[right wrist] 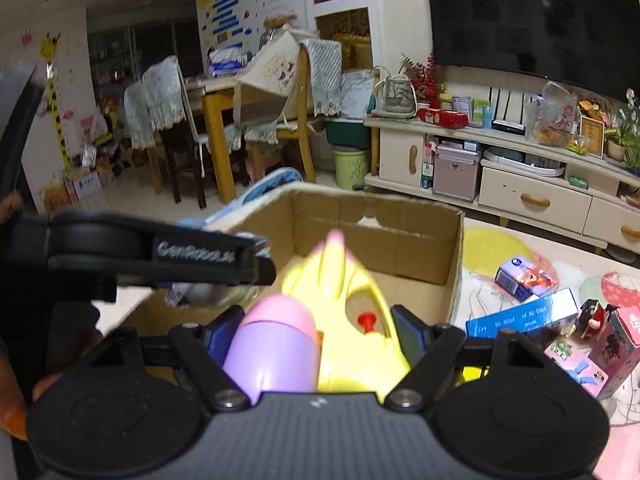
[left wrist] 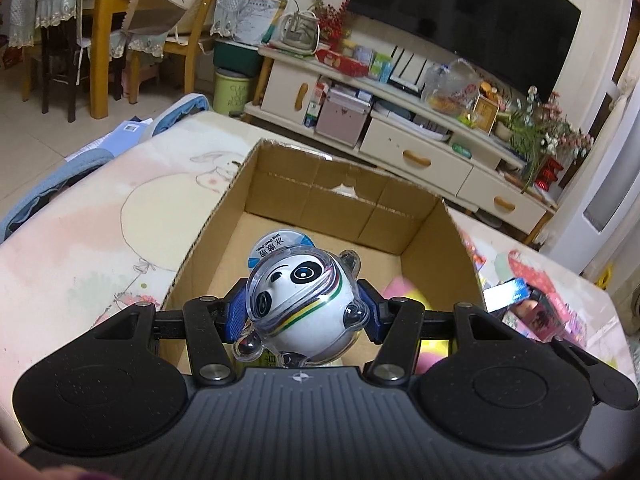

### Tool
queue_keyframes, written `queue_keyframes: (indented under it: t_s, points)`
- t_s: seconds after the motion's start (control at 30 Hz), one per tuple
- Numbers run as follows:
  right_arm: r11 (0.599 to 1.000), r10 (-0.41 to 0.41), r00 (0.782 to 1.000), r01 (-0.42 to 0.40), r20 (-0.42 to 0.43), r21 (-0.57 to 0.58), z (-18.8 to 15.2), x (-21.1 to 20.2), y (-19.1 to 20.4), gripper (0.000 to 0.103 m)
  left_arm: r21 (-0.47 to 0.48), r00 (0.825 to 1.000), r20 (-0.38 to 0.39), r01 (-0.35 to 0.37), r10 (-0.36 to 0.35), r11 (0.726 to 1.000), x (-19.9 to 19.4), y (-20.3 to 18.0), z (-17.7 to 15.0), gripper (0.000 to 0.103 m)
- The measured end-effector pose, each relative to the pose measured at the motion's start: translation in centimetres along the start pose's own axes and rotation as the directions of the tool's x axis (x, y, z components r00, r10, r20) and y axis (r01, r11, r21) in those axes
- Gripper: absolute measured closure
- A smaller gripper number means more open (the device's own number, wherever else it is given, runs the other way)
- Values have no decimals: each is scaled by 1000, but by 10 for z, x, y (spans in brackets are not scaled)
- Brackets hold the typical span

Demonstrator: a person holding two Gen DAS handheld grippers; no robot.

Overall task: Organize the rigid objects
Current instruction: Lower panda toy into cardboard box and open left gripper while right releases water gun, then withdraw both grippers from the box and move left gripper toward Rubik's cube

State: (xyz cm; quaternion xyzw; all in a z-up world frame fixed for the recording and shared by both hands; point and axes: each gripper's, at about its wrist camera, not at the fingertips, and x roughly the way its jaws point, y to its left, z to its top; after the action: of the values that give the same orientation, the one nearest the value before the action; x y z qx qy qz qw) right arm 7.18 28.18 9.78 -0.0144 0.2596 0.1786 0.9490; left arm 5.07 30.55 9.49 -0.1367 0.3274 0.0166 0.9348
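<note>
My left gripper (left wrist: 302,312) is shut on a panda figurine (left wrist: 304,300) in a clear shell and holds it over the near edge of an open cardboard box (left wrist: 344,196). My right gripper (right wrist: 320,328) is shut on a yellow and pink toy water gun (right wrist: 316,320) and holds it over the same box (right wrist: 376,224). The left gripper's body (right wrist: 160,256) shows at the left of the right wrist view, above the box. A pink and yellow shape (left wrist: 404,292) shows over the box at the right of the left wrist view.
The box stands on a pale printed tablecloth (left wrist: 100,220). Right of it lie a blue box (right wrist: 524,314), a small carton (right wrist: 524,276), a doll figure (right wrist: 592,316) and pink packages (right wrist: 612,344). A TV cabinet (right wrist: 520,184) and dining chairs (right wrist: 192,148) stand behind.
</note>
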Motion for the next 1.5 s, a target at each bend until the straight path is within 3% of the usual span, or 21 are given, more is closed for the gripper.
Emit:
queue_keyframes:
  t_s: [0.03, 0.07, 0.1, 0.2, 0.33, 0.4, 0.47, 0.53, 0.9, 1.5]
  points:
    - [1000, -2, 1000, 2, 0, -18, -1, 0, 3, 33, 4, 1000, -4, -2, 2, 1000, 1, 0, 0, 34]
    - [999, -8, 1000, 7, -5, -34, -3, 0, 6, 54, 10, 1000, -7, -6, 6, 1000, 4, 1, 0, 34]
    - [999, -13, 1000, 13, -11, -44, -3, 1, 9, 59, 16, 1000, -11, -10, 10, 1000, 4, 0, 0, 34]
    - [998, -12, 1000, 11, -14, -66, -4, 3, 13, 60, 24, 1000, -23, -18, 18, 1000, 5, 2, -1, 34]
    - [995, -26, 1000, 25, -13, -97, -11, 0, 18, 52, 36, 999, -10, -34, 34, 999, 3, 4, 2, 31]
    - [993, -55, 998, 54, -8, -104, -13, -4, 16, 46, 23, 999, 12, -49, 49, 999, -1, 6, 5, 9]
    - [995, -64, 998, 63, -5, -81, -16, -9, 10, 26, 12, 998, 47, -53, 52, 999, -8, 8, 8, 4]
    - [997, -60, 998, 60, 1, -43, -19, -14, 3, 17, 13, 996, 72, -50, 49, 999, -14, 10, 10, 3]
    - [992, -126, 989, 126, 73, 10, -21, -52, -14, 9, 11, 995, 99, 3, -4, 1000, -25, 8, 11, 0]
    - [965, -246, 965, 235, 94, 116, -40, -89, -59, 2, 146, 996, 55, 60, -68, 988, -8, -3, 9, 0]
